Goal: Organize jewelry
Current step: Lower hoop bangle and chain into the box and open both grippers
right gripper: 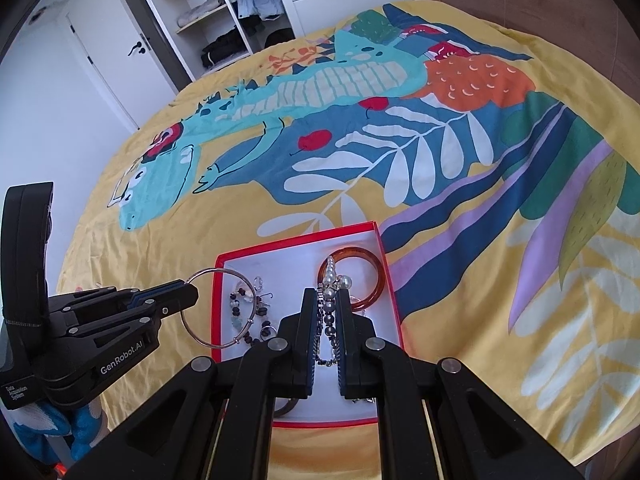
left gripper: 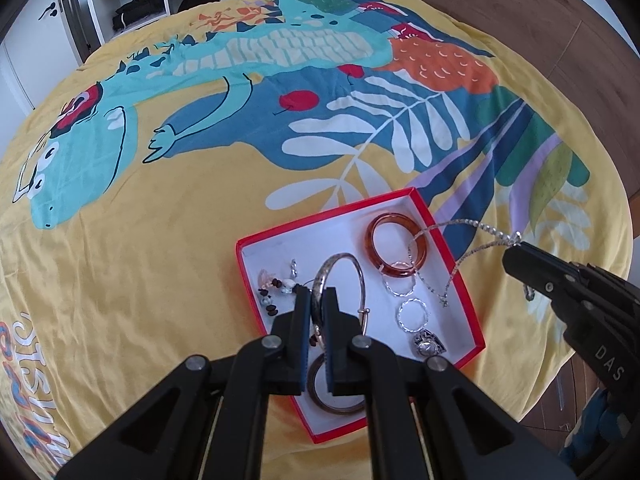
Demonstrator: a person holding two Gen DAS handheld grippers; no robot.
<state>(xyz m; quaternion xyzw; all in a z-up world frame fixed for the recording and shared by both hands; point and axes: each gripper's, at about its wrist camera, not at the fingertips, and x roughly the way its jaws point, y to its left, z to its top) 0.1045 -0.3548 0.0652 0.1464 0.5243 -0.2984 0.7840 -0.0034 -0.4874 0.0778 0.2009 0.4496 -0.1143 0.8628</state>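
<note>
Both claws are pinching jewelry above a red box (left gripper: 452,258) with a white floor, which lies on a yellow bedspread (left gripper: 160,260) printed with a teal crocodile and leaves. Left gripper (left gripper: 317,300) has its blue-padded fingers pressed together on the rim of a thin silver bangle (left gripper: 352,276), held over the box's left half; from the right wrist camera the same bangle (right gripper: 200,276) hangs past the box's left wall. Right gripper (right gripper: 329,308) is clamped on a silver chain necklace (right gripper: 330,280) with pearly beads; in the left view this necklace (left gripper: 448,256) droops from the tips down across the box's right wall, its small pendant touching the floor.

Inside the box lie an amber bangle (left gripper: 396,246) at the far right, two twisted silver rings (left gripper: 412,314) near it, a chunky ring (left gripper: 429,345) at the near right, beaded pieces (left gripper: 276,290) on the left and a brown bangle (left gripper: 340,400) at the near edge.

Readable writing: "GenRobot.AI" and "Data Acquisition System" on the left gripper's body in the right view; "DAS" on the right gripper's body in the left view. Large letters at the bedspread's near left corner cannot be read.
</note>
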